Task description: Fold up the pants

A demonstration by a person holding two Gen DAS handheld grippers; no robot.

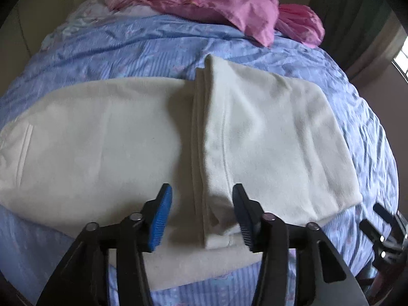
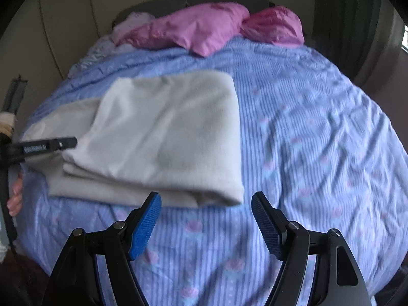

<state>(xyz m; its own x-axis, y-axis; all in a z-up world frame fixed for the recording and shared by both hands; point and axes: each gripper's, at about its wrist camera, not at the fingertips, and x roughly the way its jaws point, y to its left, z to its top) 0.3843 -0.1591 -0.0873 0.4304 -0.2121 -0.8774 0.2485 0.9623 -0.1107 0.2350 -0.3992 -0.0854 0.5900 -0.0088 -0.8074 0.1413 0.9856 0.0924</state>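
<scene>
Cream white pants (image 1: 122, 137) lie flat across the near part of a bed, with the leg end folded back over the middle into a thicker layer (image 1: 267, 137). My left gripper (image 1: 202, 196) is open and empty, just above the near edge of the fold. In the right wrist view the folded pants (image 2: 168, 137) lie left of centre. My right gripper (image 2: 206, 204) is open and empty, a little in front of the fold's near right corner, over the bedcover. The left gripper's finger (image 2: 48, 148) shows at the left edge.
The bed has a blue striped cover (image 2: 318, 153) with small pink flowers. Pink pillows (image 1: 216, 2) and pale bedding lie at the head of the bed. A wardrobe wall stands on the left, a dark curtain (image 2: 344, 25) on the right.
</scene>
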